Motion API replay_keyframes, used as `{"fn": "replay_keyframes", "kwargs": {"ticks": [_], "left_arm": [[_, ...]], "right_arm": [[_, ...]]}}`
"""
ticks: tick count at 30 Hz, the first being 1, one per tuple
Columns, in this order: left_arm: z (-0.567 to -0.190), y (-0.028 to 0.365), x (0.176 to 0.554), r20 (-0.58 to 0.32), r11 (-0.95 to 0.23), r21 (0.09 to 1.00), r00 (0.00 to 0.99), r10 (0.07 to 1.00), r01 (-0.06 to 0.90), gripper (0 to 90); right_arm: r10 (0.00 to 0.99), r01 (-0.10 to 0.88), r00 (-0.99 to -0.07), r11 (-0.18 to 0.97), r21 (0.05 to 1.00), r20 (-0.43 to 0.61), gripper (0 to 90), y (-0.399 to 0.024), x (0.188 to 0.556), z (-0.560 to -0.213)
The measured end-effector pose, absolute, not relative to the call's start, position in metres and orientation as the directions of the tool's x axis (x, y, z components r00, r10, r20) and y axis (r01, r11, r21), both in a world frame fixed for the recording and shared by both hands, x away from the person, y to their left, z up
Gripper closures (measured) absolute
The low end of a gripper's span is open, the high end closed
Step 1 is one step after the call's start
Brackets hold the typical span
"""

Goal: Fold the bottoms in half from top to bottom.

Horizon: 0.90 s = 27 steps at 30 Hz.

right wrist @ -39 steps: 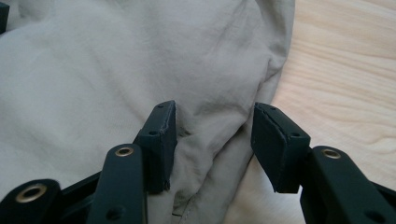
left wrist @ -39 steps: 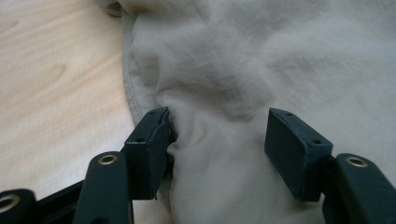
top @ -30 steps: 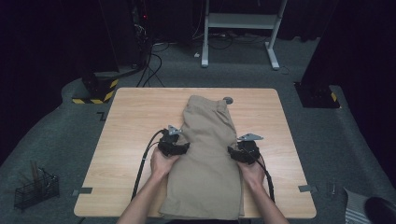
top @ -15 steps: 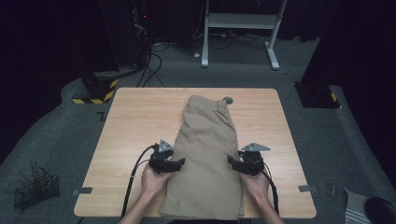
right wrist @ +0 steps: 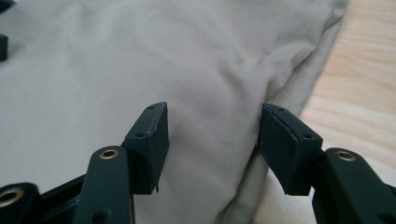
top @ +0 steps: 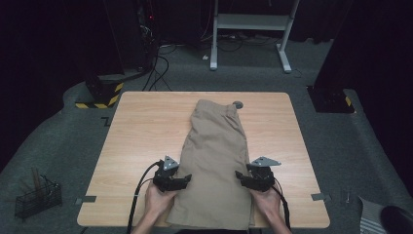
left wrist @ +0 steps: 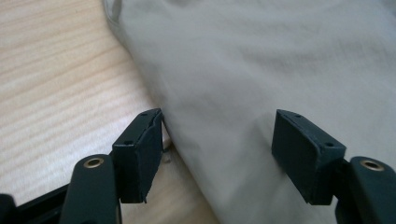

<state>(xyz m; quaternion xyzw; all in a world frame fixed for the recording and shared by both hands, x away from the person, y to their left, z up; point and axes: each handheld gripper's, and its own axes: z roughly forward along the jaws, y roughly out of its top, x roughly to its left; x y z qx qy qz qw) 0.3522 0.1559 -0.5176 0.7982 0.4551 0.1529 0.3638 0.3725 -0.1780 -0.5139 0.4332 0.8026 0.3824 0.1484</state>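
Both grippers, left gripper [top: 187, 179] and right gripper [top: 238, 175], have slid nearer the person, jaws just widened and gripping nothing, flanking one pair of folded khaki shorts [top: 216, 161] lying flat on the table [top: 141, 126].

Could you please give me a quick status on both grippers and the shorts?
Left gripper and right gripper open, at the side edges of the shorts. Shorts flat on the table, folded lengthwise. Nothing in the way.

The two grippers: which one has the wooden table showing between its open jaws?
The left gripper: its jaws straddle the shorts' edge, table showing; the right gripper frames fabric.
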Motion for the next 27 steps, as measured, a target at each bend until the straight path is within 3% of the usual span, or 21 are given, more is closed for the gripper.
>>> {"fn": "replay_keyframes", "kwargs": {"ticks": [13,27], "left_arm": [[-0.523,0.147,0.363,-0.036,-0.341,0.737,0.538,0.842,0.583,33.2],[-0.526,0.142,0.390,-0.030,-0.316,0.759,0.515,0.856,0.570,32.7]], "right_arm": [[0.817,0.557,-0.576,0.410,0.722,-0.020,42.7,-0.169,0.372,-0.521],[0.850,0.580,-0.526,0.365,0.729,-0.007,36.9,-0.173,0.392,-0.523]]}}
